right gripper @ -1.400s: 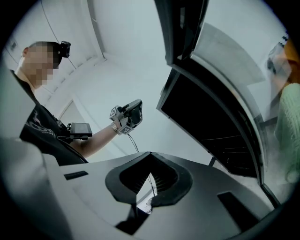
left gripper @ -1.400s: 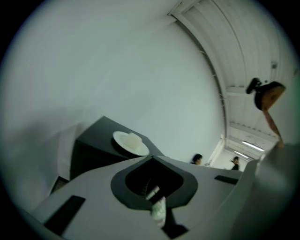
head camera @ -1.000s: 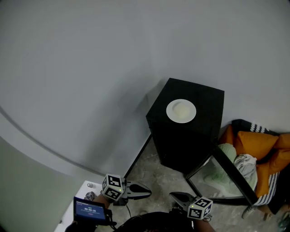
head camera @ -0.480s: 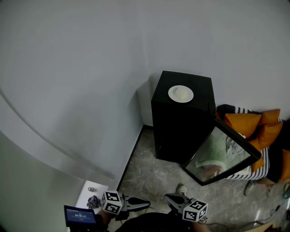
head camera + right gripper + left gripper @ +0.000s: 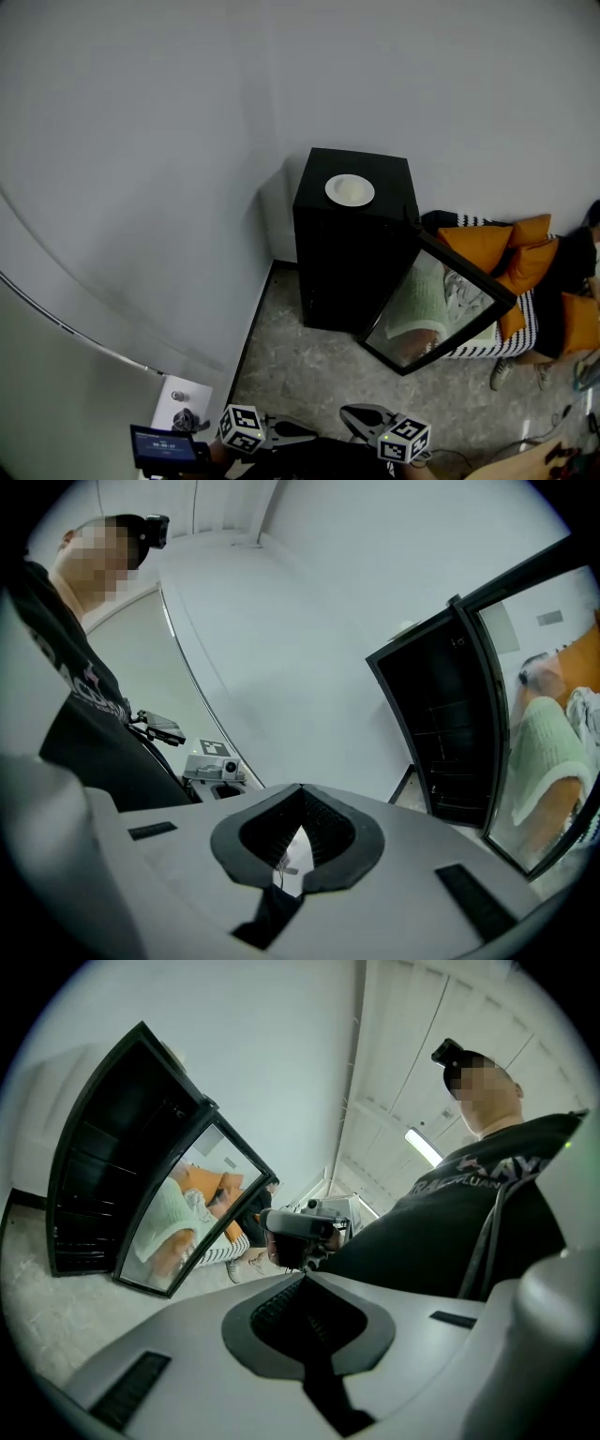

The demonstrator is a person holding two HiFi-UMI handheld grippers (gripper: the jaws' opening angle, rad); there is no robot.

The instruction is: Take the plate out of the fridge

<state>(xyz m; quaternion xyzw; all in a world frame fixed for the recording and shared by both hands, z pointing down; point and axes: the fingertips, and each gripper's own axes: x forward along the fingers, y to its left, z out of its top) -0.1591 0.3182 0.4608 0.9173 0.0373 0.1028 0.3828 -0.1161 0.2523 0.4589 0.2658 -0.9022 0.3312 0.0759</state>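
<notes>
A white plate (image 5: 349, 189) lies on top of the small black fridge (image 5: 347, 253), which stands against the wall. The fridge's glass door (image 5: 433, 305) hangs open to the right, and the dark shelves (image 5: 94, 1185) inside show nothing on them. Both grippers are low at the bottom of the head view, close to my body and far from the fridge. The left gripper (image 5: 312, 433) (image 5: 305, 1277) is shut and holds nothing. The right gripper (image 5: 345, 412) (image 5: 300, 787) has its tips together and is also empty. The two point toward each other.
Orange cushions (image 5: 511, 248) and a striped couch (image 5: 487, 337) sit right of the fridge, behind the open door. A person's leg and shoe (image 5: 502, 373) rest on the floor there. A white box (image 5: 180, 403) and a small screen (image 5: 164, 442) are at lower left. Speckled floor (image 5: 300, 366) lies before the fridge.
The fridge and plate have shrunk and shifted up and left in the head view as I backed away. Both grippers sank toward the bottom edge and stayed shut.
</notes>
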